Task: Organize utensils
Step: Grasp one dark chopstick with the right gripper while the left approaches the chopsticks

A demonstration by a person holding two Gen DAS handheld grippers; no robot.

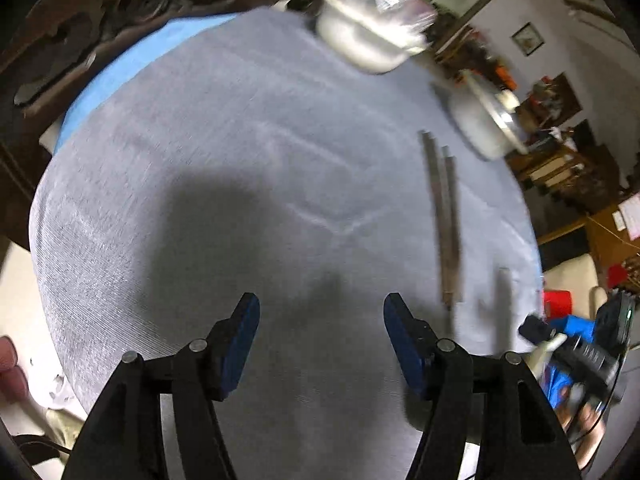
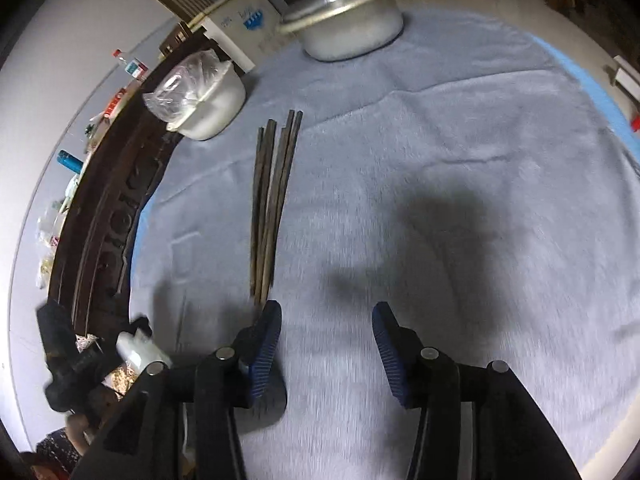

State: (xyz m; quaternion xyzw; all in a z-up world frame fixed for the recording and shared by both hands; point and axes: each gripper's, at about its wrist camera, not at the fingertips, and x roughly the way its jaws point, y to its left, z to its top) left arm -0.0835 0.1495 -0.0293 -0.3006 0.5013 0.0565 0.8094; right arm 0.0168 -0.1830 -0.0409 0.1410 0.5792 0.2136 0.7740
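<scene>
Left wrist view: my left tongs (image 1: 321, 334) hang over the grey cloth (image 1: 240, 160) with the jaws apart and nothing between the blue pads (image 1: 242, 344). Chopsticks (image 1: 446, 216) lie on the cloth ahead and to the right of the right-hand pad, clear of it. A white pot wrapped in clear plastic (image 1: 372, 28) sits at the far edge of the cloth; a lidded pot (image 1: 486, 120) stands to its right, beyond the far ends of the chopsticks. My other tool (image 1: 576, 348) shows at the right edge, blurred.

Right wrist view: my right tongs (image 2: 326, 338) are also spread, with only bare cloth (image 2: 440, 140) between the pads (image 2: 264, 344). The chopsticks (image 2: 272, 200) lie as a loose bundle, fanning out toward the far ends, near ends just beside the tip of the left-hand pad; I cannot tell whether they touch it. Plastic-wrapped pot (image 2: 204, 96) is left of the far ends, lidded pot (image 2: 348, 20) beyond them. Both views are motion-blurred.
</scene>
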